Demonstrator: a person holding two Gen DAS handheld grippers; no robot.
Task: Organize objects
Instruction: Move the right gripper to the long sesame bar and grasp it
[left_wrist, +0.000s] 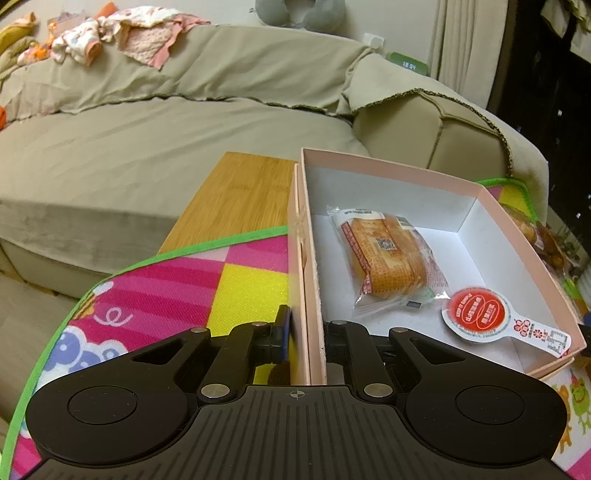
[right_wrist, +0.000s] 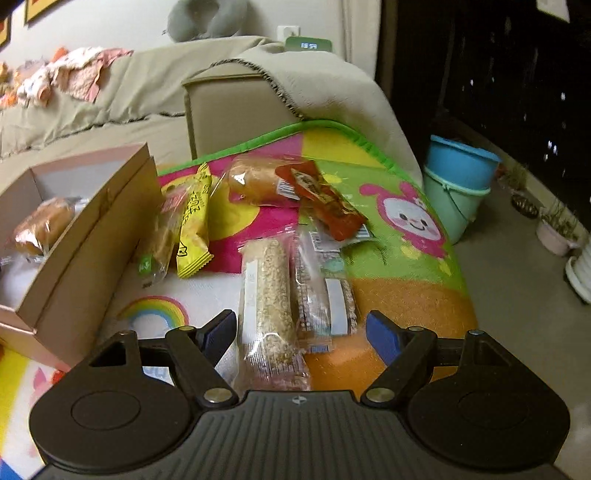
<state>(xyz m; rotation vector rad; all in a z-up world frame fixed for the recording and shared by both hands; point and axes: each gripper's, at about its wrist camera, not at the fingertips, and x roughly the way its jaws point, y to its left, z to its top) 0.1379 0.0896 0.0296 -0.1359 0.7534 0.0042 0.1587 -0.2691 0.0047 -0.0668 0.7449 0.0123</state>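
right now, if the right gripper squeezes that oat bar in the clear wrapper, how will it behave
The oat bar looks crumbly, so a hard squeeze may break it. Its glossy clear wrapper is probably slippery. It seems light and flat-lying, unlikely to roll between the open right gripper.

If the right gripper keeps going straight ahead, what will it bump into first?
Most likely the oat bar in its clear wrapper. It lies right between the open fingers of the right gripper, with a second wrapped snack beside it. Depth is hard to judge, so it may touch both almost together.
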